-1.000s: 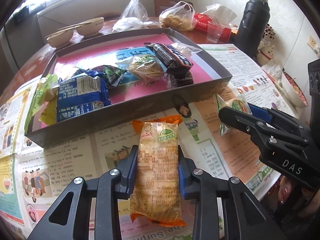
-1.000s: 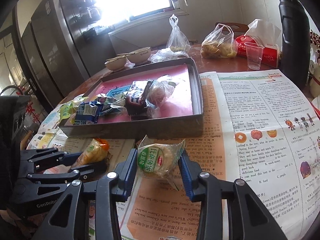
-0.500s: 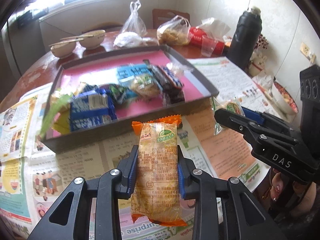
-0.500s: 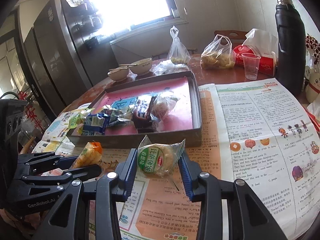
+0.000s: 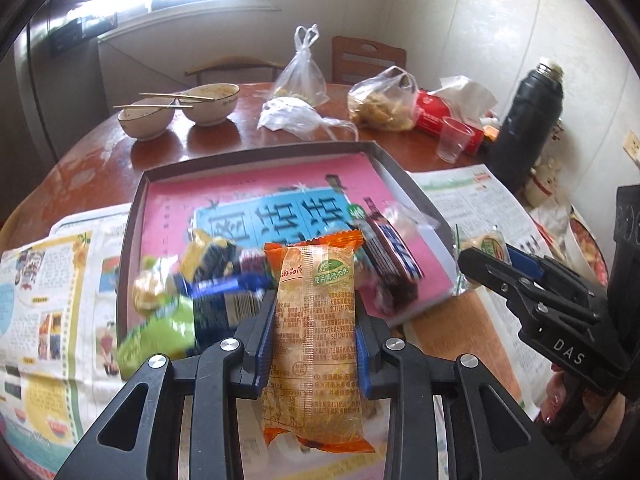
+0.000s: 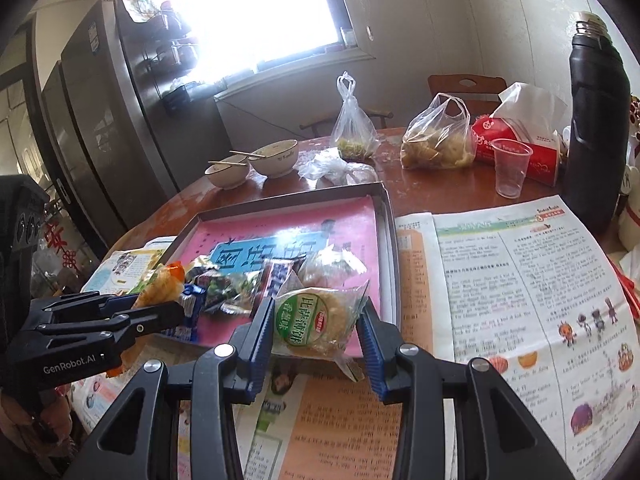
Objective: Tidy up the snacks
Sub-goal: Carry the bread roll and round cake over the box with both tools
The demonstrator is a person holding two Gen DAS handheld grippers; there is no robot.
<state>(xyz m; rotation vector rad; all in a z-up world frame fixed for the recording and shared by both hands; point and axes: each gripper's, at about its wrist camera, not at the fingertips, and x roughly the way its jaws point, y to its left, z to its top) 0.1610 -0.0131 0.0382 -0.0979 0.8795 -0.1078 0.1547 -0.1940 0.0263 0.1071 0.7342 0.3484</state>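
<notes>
My left gripper point(image 5: 314, 332) is shut on an orange rice-cracker packet point(image 5: 314, 320), held upright above the near edge of a grey box tray point(image 5: 132, 216) with a pink lining. My right gripper point(image 6: 316, 324) is shut on a clear round-cake packet with a green label point(image 6: 316, 320), held over the tray's near right corner point(image 6: 390, 240). Several snack packets point(image 5: 208, 292) lie in the tray's near half, among them a dark bar point(image 5: 390, 248). Each gripper shows in the other's view: the right point(image 5: 492, 256), the left point(image 6: 168, 308).
Newspaper point(image 6: 520, 280) covers the round wooden table around the tray. Behind stand two bowls with chopsticks point(image 5: 176, 114), plastic bags point(image 5: 380, 100), a red tissue pack point(image 6: 516, 148), a plastic cup point(image 6: 510, 168) and a tall black flask point(image 6: 596, 128). A fridge point(image 6: 100, 120) stands at the left.
Both grippers have risen and moved forward with their packets, from above the newspaper in front of the tray to over the tray's near edge.
</notes>
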